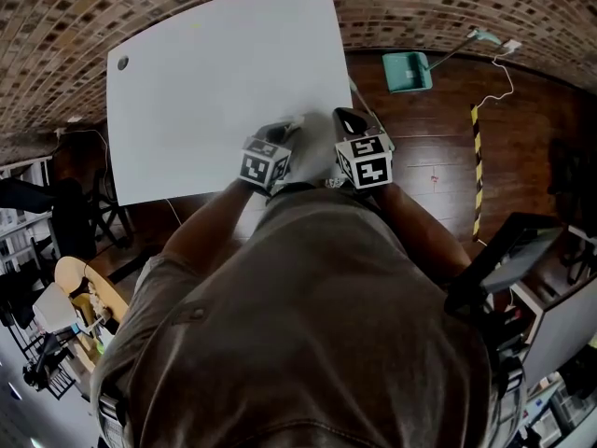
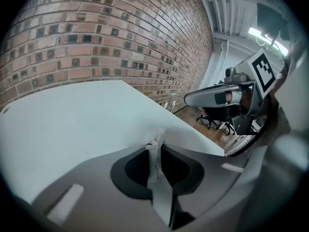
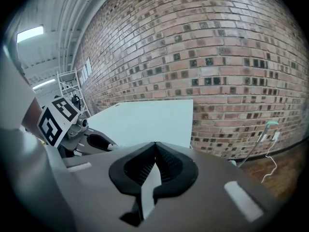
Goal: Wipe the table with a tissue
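Nearest the camera there's the person's grey shirt, with both forearms reaching out to the table's near edge. The left claw is just over that edge, its marker cube trailing behind it. Its jaws are clamped tight on the tissue, a thin white strip pinched upright between them, a crumpled tuft poking out past the tips. That tuft sits over the white table, near its near edge and toward its right side. Whether the paper is actually pressing on the surface, I can't tell from here.

Just beside it, closer to the table's right-hand edge, there's the right claw. Its jaws are closed together, nothing between them, and it points across the table top toward the wall.

Further out, the table top runs away bare and pale, with one small dark round spot by its far left corner. Beyond the table's far edge stands the brick wall. Off the table's right side lies dark wooden floor, and on it, near the wall, a teal dustpan with a long handle. A white cable trails beside that, and a yellow-and-black striped strip runs along the boards.
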Demonstrator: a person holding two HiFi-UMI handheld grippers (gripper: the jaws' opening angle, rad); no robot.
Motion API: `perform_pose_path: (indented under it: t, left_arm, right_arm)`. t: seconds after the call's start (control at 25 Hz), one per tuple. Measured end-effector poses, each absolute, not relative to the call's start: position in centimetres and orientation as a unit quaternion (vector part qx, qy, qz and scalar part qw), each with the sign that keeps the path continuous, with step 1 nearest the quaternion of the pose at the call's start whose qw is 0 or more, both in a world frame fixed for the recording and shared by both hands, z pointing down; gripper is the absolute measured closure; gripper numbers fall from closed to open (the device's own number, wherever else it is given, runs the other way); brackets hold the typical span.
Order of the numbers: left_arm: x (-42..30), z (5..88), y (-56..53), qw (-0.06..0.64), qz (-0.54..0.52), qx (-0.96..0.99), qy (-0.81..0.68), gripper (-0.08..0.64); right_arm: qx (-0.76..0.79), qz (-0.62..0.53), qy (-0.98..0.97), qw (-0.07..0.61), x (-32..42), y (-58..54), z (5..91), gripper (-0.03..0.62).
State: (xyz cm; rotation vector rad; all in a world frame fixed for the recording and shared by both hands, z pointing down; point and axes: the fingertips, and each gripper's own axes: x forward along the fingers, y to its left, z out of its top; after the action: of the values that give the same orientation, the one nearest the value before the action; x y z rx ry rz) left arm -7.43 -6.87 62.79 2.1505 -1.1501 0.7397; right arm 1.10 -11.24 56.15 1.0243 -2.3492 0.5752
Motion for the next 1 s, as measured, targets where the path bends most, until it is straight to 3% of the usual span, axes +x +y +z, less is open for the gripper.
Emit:
perform_pose_path:
  t: [1.0]
  left_arm:
    - [-8.7, 61.9, -4.2, 0.287, 0.285, 0.826, -0.393, 0.522]
  right_arm:
    - [0.353, 0.204, -0.876, 0.259, -3.0, -11.3, 55.9, 0.578]
